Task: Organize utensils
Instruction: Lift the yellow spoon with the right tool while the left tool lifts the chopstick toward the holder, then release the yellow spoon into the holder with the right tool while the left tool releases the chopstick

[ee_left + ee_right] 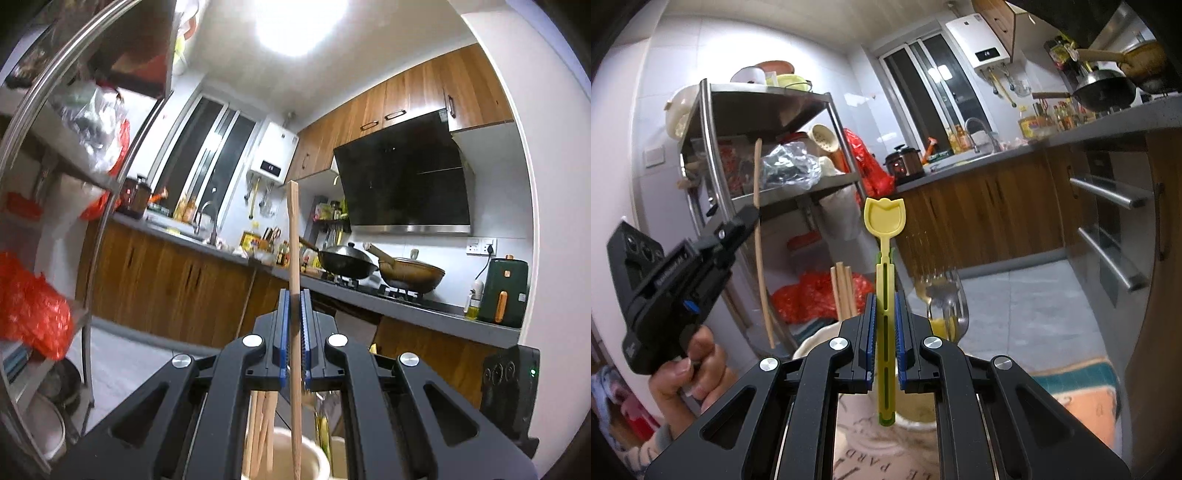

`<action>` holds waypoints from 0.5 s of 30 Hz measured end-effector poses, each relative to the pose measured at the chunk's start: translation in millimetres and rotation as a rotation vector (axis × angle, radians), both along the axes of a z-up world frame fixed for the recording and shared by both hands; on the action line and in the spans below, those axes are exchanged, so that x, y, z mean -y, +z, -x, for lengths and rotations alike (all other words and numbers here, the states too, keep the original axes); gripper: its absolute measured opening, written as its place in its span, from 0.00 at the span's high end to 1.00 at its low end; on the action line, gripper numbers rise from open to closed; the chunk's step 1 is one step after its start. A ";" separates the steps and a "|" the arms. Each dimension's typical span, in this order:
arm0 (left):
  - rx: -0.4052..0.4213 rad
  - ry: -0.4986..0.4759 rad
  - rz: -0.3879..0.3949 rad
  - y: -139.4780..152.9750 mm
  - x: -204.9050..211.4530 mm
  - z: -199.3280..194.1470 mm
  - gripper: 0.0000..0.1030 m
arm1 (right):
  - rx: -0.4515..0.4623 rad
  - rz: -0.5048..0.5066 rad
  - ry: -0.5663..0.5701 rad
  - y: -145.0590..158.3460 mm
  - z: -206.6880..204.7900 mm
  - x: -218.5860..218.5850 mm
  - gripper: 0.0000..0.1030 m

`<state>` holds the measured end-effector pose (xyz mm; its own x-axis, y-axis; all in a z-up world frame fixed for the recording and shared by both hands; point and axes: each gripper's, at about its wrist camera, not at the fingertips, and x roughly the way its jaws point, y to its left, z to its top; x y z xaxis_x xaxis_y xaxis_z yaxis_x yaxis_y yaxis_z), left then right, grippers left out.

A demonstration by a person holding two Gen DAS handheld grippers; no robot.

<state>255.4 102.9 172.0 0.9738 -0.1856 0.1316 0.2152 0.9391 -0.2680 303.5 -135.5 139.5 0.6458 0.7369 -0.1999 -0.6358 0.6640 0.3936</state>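
Nearest the lens, at the bottom centre of the left wrist view, my left gripper (294, 295) is closed tight on a thin wooden stick (294, 236), probably a chopstick. It stands upright between the blue pads, its top reaching to mid-frame and its lower end dropping toward the pale holder (284, 458) at the bottom edge. More wooden sticks (260, 428) already lean inside that holder.

In the right wrist view my right gripper (885, 299) is likewise clamped, on the slotted stem of a yellow plastic spoon (884, 218). Its flat, tulip-shaped head points up at mid-frame, and its green-tipped tail hangs over the cream holder (886, 450), which has printed lettering. Just past it a metal fork (947, 295) and a few sticks (842, 291) stand up from the holder. My left hand (690, 373), lower left, grips the other tool.

As I judge it, each piece is being sorted at the holder. To do it well, I should keep both pieces vertical and move them straight along their length, so they do not snag the fork or tip the holder.

Beyond are a steel shelf (768, 96) at upper left and the kitchen counter (406, 306) with two pans (380, 266).
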 end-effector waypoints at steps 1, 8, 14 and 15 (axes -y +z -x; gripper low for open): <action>0.005 0.003 -0.004 0.1 2.0 -2.3 0.95 | 0.004 0.003 -0.008 -0.4 -1.0 -1.1 0.90; -0.057 0.046 -0.051 -31.8 14.2 -29.0 0.95 | 0.022 0.020 -0.057 -7.8 -8.3 -2.9 0.90; -0.106 0.046 -0.068 -52.5 19.5 -31.3 0.95 | 0.013 0.094 -0.083 -21.6 -12.6 -12.5 0.90; -0.110 0.050 -0.064 -54.4 18.9 -29.2 0.95 | 0.013 0.117 -0.088 -24.4 -12.1 -15.2 0.90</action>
